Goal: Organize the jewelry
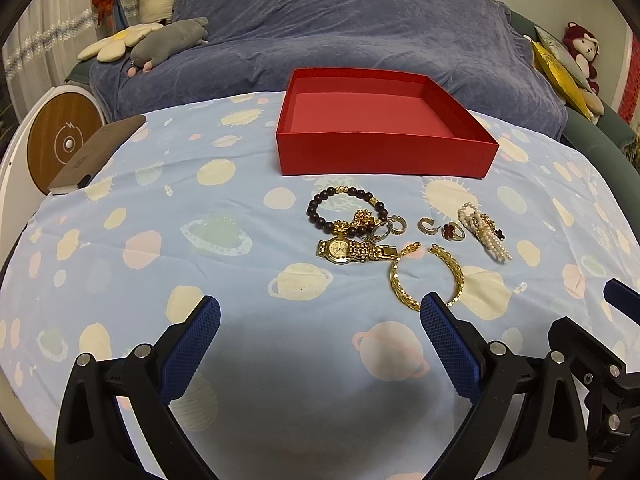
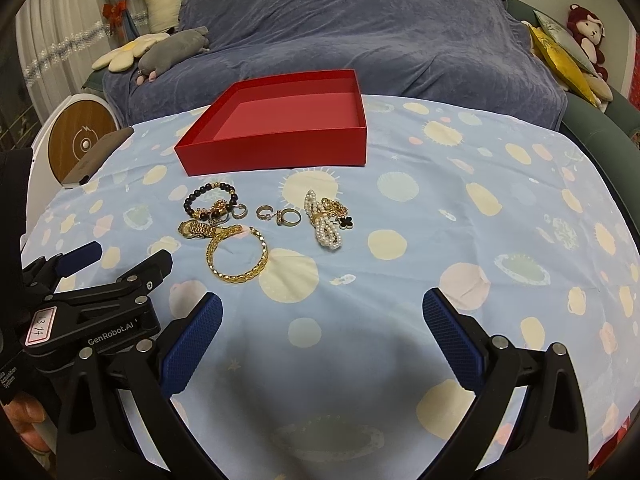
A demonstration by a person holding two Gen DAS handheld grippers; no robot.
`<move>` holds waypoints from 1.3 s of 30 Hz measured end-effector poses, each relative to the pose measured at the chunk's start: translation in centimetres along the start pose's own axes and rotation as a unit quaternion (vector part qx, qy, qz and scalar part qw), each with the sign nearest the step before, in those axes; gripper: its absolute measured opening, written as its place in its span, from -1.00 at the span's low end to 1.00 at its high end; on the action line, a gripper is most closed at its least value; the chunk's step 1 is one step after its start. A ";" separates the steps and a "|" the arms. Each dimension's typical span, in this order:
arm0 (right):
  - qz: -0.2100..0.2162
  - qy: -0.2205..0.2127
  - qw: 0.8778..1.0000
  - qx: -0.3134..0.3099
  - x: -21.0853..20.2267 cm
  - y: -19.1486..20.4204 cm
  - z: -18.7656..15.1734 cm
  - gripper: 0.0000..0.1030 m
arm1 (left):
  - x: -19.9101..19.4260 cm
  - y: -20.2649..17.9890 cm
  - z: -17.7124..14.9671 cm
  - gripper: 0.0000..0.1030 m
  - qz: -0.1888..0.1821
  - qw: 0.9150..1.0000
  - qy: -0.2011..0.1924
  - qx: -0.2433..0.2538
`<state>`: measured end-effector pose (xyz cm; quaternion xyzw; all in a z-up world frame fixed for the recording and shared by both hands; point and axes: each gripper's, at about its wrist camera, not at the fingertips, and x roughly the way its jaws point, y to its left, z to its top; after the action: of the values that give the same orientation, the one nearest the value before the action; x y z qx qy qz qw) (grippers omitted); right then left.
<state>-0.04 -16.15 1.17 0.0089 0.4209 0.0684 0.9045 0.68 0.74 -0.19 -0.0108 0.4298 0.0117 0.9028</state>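
Nothing is in the box (image 1: 360, 104) yet: the watch (image 1: 340, 249), bangle (image 2: 236, 258), bracelet (image 1: 344, 210) and pearls (image 2: 326, 226) lie on the cloth (image 1: 160, 220) before its near wall. Your left gripper (image 1: 320, 312) and right gripper (image 2: 322, 312) are both wide open and empty.

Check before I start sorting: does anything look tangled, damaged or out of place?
The dark bead bracelet lies tangled with a gold chain, and the pearl strand is bunched with gold pieces. The red box holds nothing. No damage shows.

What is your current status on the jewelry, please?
Left gripper and right gripper open, empty. Jewelry, including gold bangle, on the cloth, apart from the empty red box. Path clear.
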 end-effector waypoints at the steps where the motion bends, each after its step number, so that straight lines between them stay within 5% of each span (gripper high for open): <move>1: -0.001 0.000 1.000 0.000 0.1 0.0 0.0 0.90 | 0.1 0.1 0.0 0.90 0.000 1.000 -0.001 -0.002; 21: -0.016 -0.005 1.000 -0.009 0.6 -0.1 -0.5 0.90 | 0.4 0.0 -0.3 0.90 0.005 1.000 -0.008 0.019; 39: -0.019 -0.020 0.999 -0.027 0.8 1.3 -0.1 0.90 | -0.2 1.6 -0.1 0.90 -0.016 1.000 -0.003 -0.022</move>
<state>0.19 -14.74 0.60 -0.0225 0.4007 0.0625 0.9138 0.46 2.36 -0.08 -0.0376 0.4262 0.0071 0.9038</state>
